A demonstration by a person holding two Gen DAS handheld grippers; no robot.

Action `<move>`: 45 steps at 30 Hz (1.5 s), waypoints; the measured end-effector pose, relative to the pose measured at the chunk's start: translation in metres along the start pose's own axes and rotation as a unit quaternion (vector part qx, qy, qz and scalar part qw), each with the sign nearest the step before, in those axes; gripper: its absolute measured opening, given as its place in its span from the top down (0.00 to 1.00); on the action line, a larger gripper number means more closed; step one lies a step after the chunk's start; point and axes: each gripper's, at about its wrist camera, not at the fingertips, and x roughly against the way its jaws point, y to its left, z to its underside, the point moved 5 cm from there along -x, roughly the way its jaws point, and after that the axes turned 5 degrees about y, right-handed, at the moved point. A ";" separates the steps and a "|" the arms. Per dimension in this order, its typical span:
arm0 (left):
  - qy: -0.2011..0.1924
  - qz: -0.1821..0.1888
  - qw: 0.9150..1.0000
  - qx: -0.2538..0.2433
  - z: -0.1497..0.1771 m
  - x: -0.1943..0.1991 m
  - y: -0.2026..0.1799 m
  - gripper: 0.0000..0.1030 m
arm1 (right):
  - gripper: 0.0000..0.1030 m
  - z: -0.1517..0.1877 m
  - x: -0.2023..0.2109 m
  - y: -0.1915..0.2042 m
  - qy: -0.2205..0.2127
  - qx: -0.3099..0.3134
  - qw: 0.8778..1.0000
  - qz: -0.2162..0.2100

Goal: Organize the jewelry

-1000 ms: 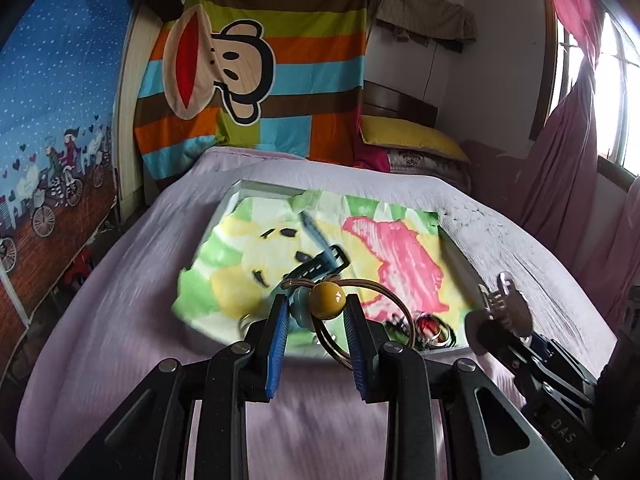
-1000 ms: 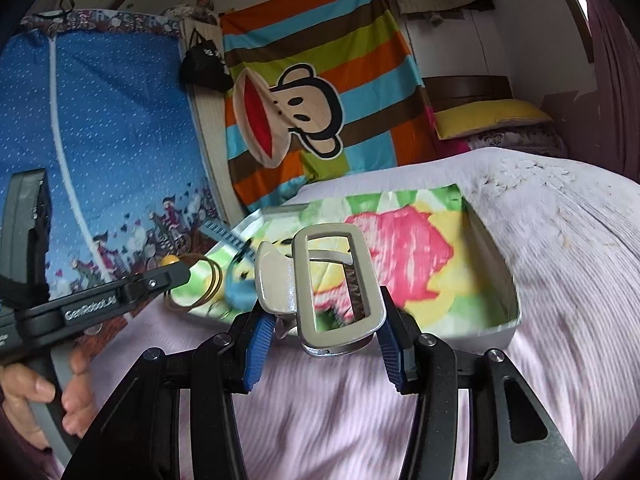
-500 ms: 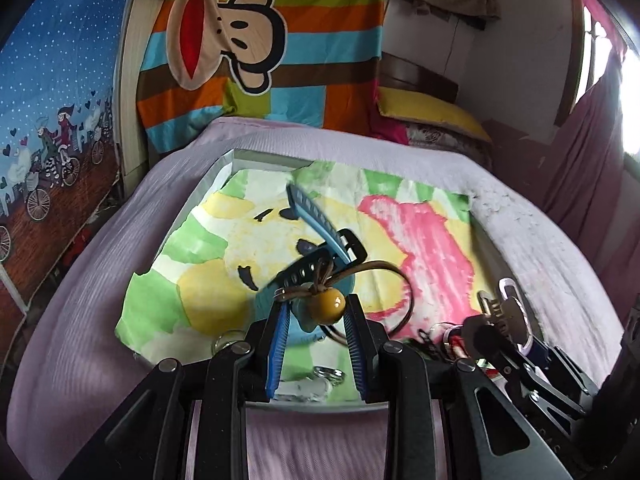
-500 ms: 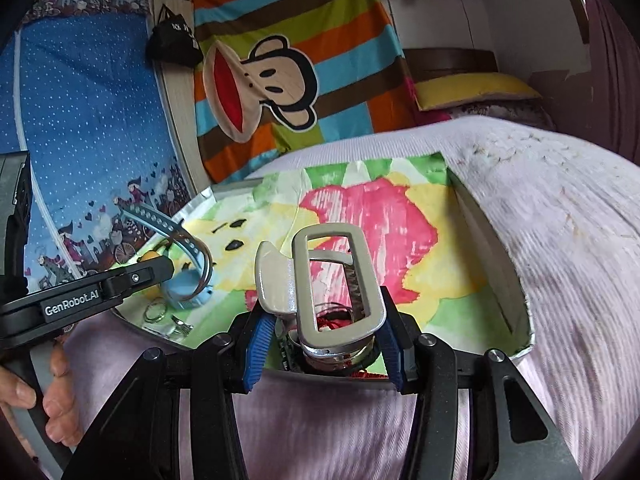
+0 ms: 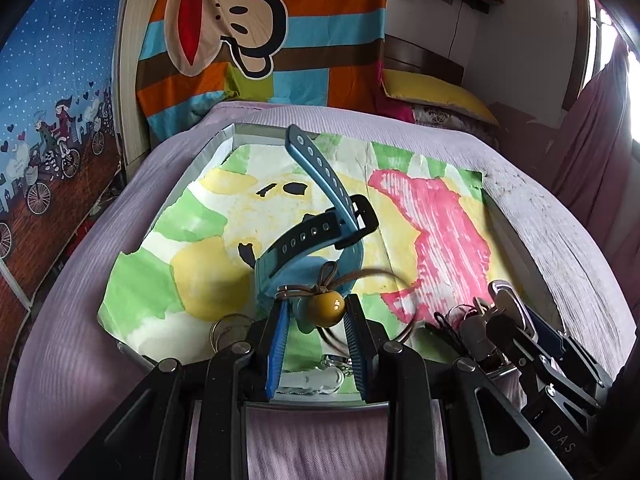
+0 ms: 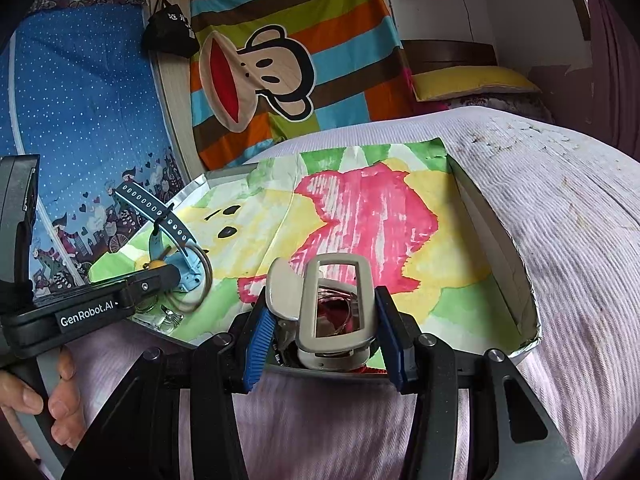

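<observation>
- Left claw (image 5: 316, 320) is clamped on a yellow bead (image 5: 325, 309), which sits between the two blue-padded fingers (image 5: 277, 344); a brown cord bracelet (image 5: 394, 280) is knotted to the bead and loops out to the right over the tray.
- Left claw hangs over the near edge of a shallow tray (image 5: 208, 152) lined with a green, yellow and pink painted sheet (image 5: 436, 216).
- A blue watch (image 5: 320, 216) lies in the tray just beyond the bead, one strap standing up and away (the watch body is partly hidden behind the bead and fingers).
- A metal ring (image 5: 226, 326) rests by the tray's near edge, left of the left claw; a pale clip (image 5: 316, 378) lies between the finger bases.
- Right claw (image 6: 320, 328) is clenched on a grey hair clip (image 6: 332, 304), held upright between its blue pads, low over the tray's near right corner (image 6: 516, 320).
- Red and silvery items (image 6: 332, 314) show through the clip's frame; what they are cannot be told.
- From the right view, the left claw (image 6: 168, 276) sits at the tray's left side with the bead and watch (image 6: 176, 232) at its tip, and a person's hand (image 6: 52, 396) grips its handle.
- Tray rests on a lilac ribbed bedspread (image 6: 580, 240); a striped cartoon-monkey blanket (image 5: 248, 28) hangs behind, a yellow pillow (image 5: 436, 96) lies at the far right.
</observation>
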 end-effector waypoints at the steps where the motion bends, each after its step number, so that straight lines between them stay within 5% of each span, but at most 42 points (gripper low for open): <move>1: -0.001 0.000 1.000 0.000 0.000 0.000 0.001 0.74 | 0.58 0.000 0.000 0.000 0.000 0.000 1.000 0.000; 7: 0.000 0.007 1.000 -0.003 0.003 0.004 0.002 0.72 | 0.55 -0.001 0.002 -0.002 -0.003 -0.002 1.000 -0.004; 9: -0.006 0.011 1.000 -0.001 0.004 0.007 0.004 0.63 | 0.52 -0.001 0.004 -0.003 -0.006 -0.003 1.000 -0.004; 11: -0.026 0.014 1.000 0.006 0.005 0.016 0.007 0.40 | 0.49 -0.001 0.005 -0.004 -0.010 -0.005 1.000 -0.003; 16: -0.058 0.018 0.998 0.009 0.009 0.033 0.010 0.36 | 0.42 -0.002 0.016 -0.004 -0.032 -0.006 0.999 -0.003; 26: -0.117 -0.009 0.993 -0.010 0.020 0.070 0.016 0.04 | 0.16 -0.001 0.051 0.001 -0.094 0.002 0.996 -0.006; 32: -0.154 -0.011 0.988 -0.012 0.028 0.094 0.020 0.00 | 0.02 0.005 0.077 0.010 -0.127 0.015 0.992 -0.013; 45: -0.213 -0.044 0.976 -0.011 0.060 0.143 0.032 0.00 | 0.02 0.023 0.123 0.027 -0.159 0.032 0.987 -0.015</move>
